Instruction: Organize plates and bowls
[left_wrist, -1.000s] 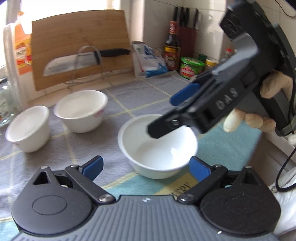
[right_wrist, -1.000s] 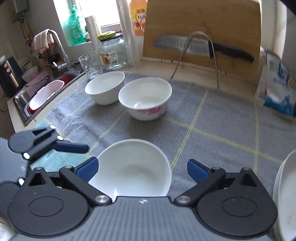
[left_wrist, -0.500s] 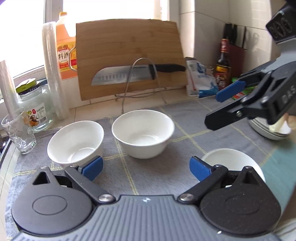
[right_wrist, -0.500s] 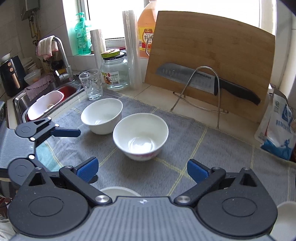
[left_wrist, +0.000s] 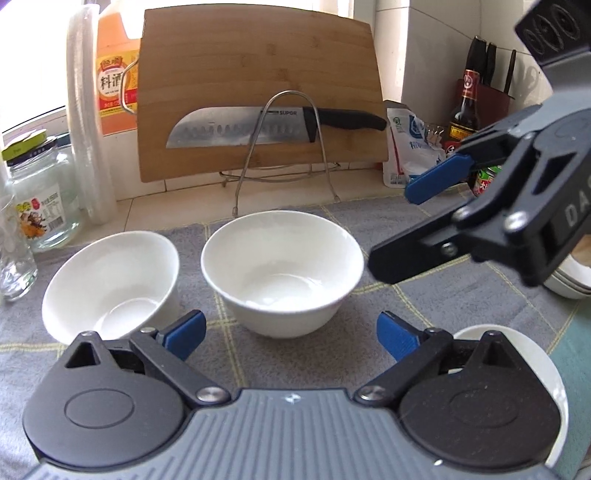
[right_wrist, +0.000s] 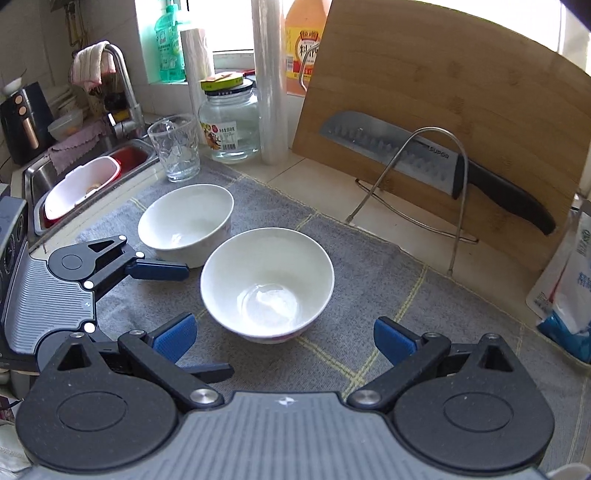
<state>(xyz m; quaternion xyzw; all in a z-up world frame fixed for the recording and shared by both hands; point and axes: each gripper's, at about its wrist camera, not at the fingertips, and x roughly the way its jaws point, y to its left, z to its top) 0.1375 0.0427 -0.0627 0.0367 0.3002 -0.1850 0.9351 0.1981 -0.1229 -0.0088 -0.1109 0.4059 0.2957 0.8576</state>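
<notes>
**Both Grippers Open Above the Counter Mat**

The left gripper (left_wrist: 290, 334) and right gripper (right_wrist: 282, 338) are spread wide, holding nothing. Between their fingers stands the middle bowl (right_wrist: 267, 282) on the grey mat (right_wrist: 369, 280). A second bowl (right_wrist: 186, 223) stands just beside it, toward the sink (right_wrist: 81, 184). A third bowl (left_wrist: 517, 354) sits at the mat's near edge. A cutting board (right_wrist: 443, 122) leans at the counter's rear.

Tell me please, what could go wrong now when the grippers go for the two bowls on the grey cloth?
1. The middle bowl and the far bowl stand very close, so gripping one could knock the other.
2. Both grippers, left and right, have open jaws aimed near the middle bowl and could collide.
3. The drinking glass behind the far bowl could tip.
</notes>
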